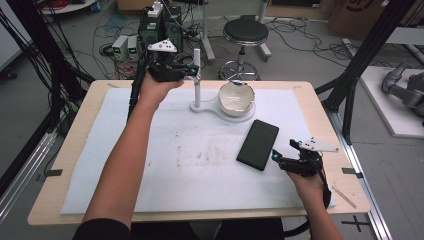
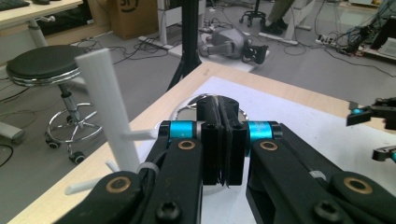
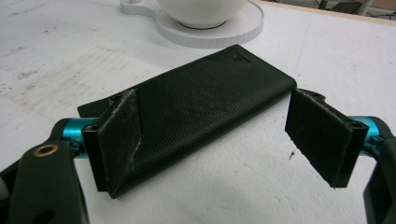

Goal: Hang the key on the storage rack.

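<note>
— What are you doing with the right gripper [image 3: 224, 140]?

— I'm holding it low over the white mat [image 1: 200, 165] with the jaws spread wide, one on each side of the near end of the black case [image 3: 196, 105]. Nothing is gripped. The case is lying flat on the mat, near the dish [image 1: 239, 114] that is carrying the white bowl [image 1: 235, 97].

— How would you take it well?

— As I judge it, I'm wanting both pads level with the case's long edges before I'm closing, squeezing across its width. The leather looks soft and the case is thin, so I'm guessing a tilted pad could slide over the top or push the case along the mat.

— And the left gripper [image 2: 220, 140]?

— I'm holding it up by the white stand [image 2: 109, 107] at the far side of the table, jaws pressed together, with nothing visible between them. It is beside the post; I'm not able to tell whether it's touching.

— What can't you make out?

— My left pad is covering one corner of the case, so I can't see how that edge is lying. The bowl is cut off at the top of the right gripper view, and its inside is glare-washed from above.
</note>
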Tool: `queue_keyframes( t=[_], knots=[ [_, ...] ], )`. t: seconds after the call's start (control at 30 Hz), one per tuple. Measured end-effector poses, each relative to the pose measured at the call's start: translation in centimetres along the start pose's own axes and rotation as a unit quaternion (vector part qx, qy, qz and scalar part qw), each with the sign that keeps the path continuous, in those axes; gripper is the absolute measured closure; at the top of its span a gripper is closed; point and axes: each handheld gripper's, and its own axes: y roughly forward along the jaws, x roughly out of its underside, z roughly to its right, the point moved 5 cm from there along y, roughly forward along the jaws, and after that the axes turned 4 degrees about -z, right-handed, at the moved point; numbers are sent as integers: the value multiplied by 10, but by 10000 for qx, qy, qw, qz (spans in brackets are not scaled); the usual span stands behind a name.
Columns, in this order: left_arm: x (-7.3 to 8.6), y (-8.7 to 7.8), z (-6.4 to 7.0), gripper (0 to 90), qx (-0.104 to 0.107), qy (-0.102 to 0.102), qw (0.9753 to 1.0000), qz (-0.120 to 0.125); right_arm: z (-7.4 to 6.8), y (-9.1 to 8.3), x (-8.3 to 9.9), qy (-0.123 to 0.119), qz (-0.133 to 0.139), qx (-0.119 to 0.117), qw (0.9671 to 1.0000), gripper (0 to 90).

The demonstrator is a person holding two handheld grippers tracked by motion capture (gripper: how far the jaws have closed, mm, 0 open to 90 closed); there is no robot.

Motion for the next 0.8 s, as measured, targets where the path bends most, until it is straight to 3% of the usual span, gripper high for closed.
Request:
queue_keyframes(
  t=[0.13,0.3,0.47,0.8],
  knots=[
    [5,4,-10,880,-96,-171,9998,-11,1,0,1,-6,-18,4,10000,191],
    [6,6,-21,880,-129,-494,9986,159,0,0,2,-10,-16,-6,10000,191],
    [9,10,-23,880,-166,-496,9986,30,0,-1,1,-19,8,-9,10000,192],
    [10,12,-29,879,-179,-586,9981,103,0,0,1,-22,-12,-32,10000,192]
  ],
)
